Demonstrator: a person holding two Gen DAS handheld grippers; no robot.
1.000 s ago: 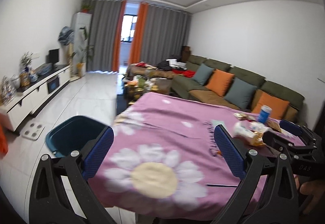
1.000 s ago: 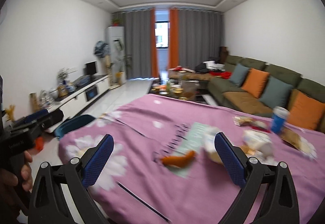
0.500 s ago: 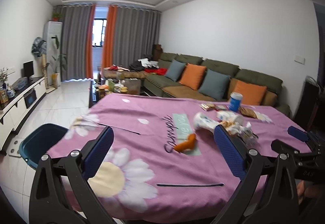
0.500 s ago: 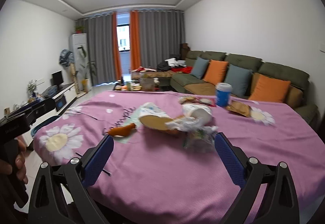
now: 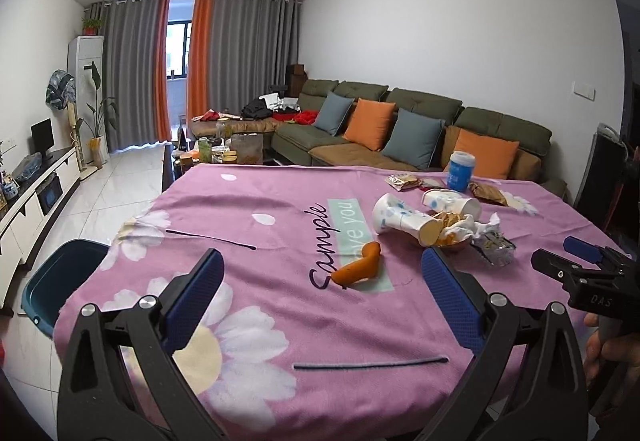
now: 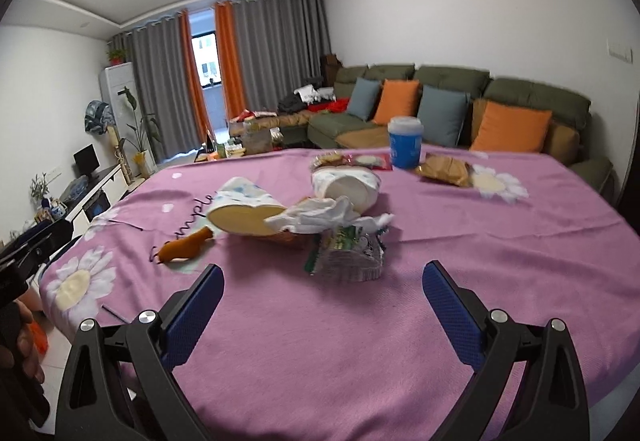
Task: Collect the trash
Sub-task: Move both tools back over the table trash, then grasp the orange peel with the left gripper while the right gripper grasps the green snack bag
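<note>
Pink cloth (image 5: 280,305) printed with white, yellow-centred daisies, dark script and a pale green panel. Orange peel (image 5: 357,268). White paper cups (image 5: 404,221) spotted blue, tan inside. Blue tub (image 6: 405,147), white lid. Teal bin (image 5: 60,283). Green sofa (image 5: 496,129), orange and grey-blue cushions. Grey and orange curtains (image 5: 236,53). Blue gripper pads (image 5: 192,293).

On the table (image 5: 280,321) the trash sits in a heap toward the right: two paper cups (image 5: 404,219) lie tipped on their sides with a crumpled tissue (image 6: 316,215) and a plastic wrapper (image 6: 352,253) just in front, and a carrot-shaped scrap (image 5: 356,267) lies apart to their left. Behind the heap stands an upright lidded cup (image 6: 405,147), snack packets (image 6: 444,169) flat on either side of it. A bin (image 5: 60,281) is on the floor off the table's left edge, and a sofa (image 5: 420,129) runs behind the table.
</note>
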